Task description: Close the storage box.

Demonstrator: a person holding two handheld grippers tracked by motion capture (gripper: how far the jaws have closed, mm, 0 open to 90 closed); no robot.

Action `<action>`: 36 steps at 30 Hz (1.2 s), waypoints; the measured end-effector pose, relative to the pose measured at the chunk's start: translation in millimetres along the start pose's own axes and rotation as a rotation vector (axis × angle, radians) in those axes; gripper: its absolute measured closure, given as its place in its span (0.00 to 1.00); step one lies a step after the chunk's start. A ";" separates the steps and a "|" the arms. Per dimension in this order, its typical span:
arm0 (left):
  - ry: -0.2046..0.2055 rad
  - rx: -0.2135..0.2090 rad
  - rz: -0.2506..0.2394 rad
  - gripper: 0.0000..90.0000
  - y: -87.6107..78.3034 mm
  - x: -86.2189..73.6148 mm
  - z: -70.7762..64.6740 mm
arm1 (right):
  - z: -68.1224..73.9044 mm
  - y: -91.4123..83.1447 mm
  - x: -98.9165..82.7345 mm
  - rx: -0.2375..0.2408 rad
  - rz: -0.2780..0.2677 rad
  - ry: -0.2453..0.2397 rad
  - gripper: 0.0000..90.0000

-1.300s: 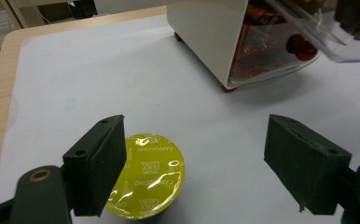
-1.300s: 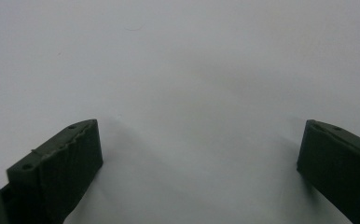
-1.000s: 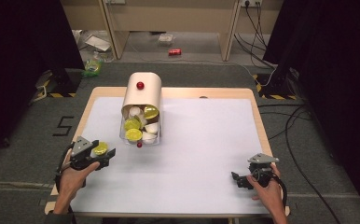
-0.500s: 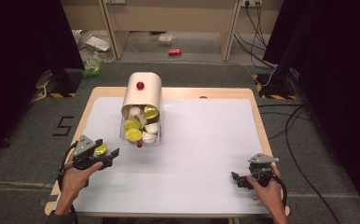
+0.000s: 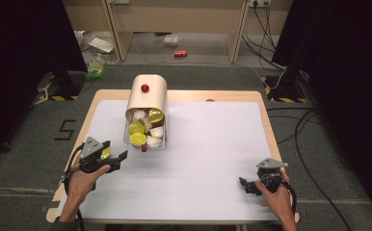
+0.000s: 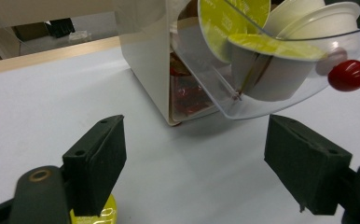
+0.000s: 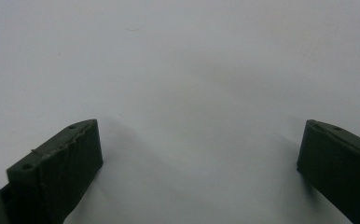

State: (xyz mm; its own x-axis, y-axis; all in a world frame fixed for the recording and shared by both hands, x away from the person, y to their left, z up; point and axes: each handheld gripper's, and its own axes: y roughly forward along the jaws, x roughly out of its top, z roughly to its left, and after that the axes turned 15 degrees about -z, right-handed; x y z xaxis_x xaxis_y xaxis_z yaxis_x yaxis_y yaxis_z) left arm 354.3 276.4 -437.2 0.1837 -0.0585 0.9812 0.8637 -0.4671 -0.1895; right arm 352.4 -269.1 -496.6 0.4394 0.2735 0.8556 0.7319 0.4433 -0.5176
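- High view: the left gripper (image 5: 111, 156) sits at the near left part of the white table (image 5: 208, 144), held by the person's left hand (image 5: 80, 175), its jaws pointing toward the dispenser (image 5: 147, 113).
- Left gripper view: its two black jaws stand wide apart with nothing between the pads; bare table lies in the gap.
- A yellow-lidded capsule (image 6: 94, 215) lies on the table just under and behind the jaw on the left of that view, outside the gap; in the high view it shows as a yellow spot (image 5: 105, 153) right by the gripper body. Whether the jaw touches it cannot be told.
- Ahead of the left gripper's jaws stands the dispenser, a cream box with a clear, tilted-out drawer (image 6: 243, 70) full of white cups with yellow lids (image 6: 271, 60).
- A red knob (image 6: 349, 75) sits on the drawer front, above and ahead of the jaw on the right of that view.
- The right gripper (image 5: 249, 185) rests low over the near right part of the table, well apart from the dispenser and the capsule, held by the right hand (image 5: 278, 197).
- Right gripper view: its jaws are spread wide over plain white table, gripping nothing.
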 end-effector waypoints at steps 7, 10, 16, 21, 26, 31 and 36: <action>0.007 -0.001 -0.001 0.23 5.3 2.7 -3.2 | 0.1 0.0 0.0 0.000 0.000 0.003 0.00; 0.008 0.002 -0.007 0.23 7.4 3.5 -4.2 | 0.0 0.0 0.0 0.000 0.000 0.000 0.00; 0.007 0.009 -0.012 0.22 9.8 4.2 -4.3 | 0.1 0.0 0.0 0.000 0.000 0.003 0.00; 0.013 0.021 -0.019 0.21 9.9 4.9 -6.0 | 0.1 0.0 0.0 0.000 0.000 0.003 0.00; 0.007 0.022 -0.019 0.18 10.5 5.0 -5.6 | 0.0 0.1 0.0 -0.001 0.000 0.002 0.00; 0.000 0.029 -0.024 0.18 11.3 5.7 -5.9 | 0.0 0.0 0.0 0.000 0.001 0.003 0.00; -0.021 0.041 -0.057 0.20 12.2 10.5 -5.5 | 0.0 0.1 -0.1 -0.001 0.000 0.002 0.00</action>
State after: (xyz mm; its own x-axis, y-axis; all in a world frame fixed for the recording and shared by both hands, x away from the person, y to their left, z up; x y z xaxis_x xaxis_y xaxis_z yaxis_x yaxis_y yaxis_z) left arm 364.1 265.3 -429.0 0.1433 -0.0147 0.9896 0.8912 -0.4328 -0.1355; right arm 352.4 -269.1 -496.7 0.4403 0.2718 0.8557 0.7322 0.4428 -0.5174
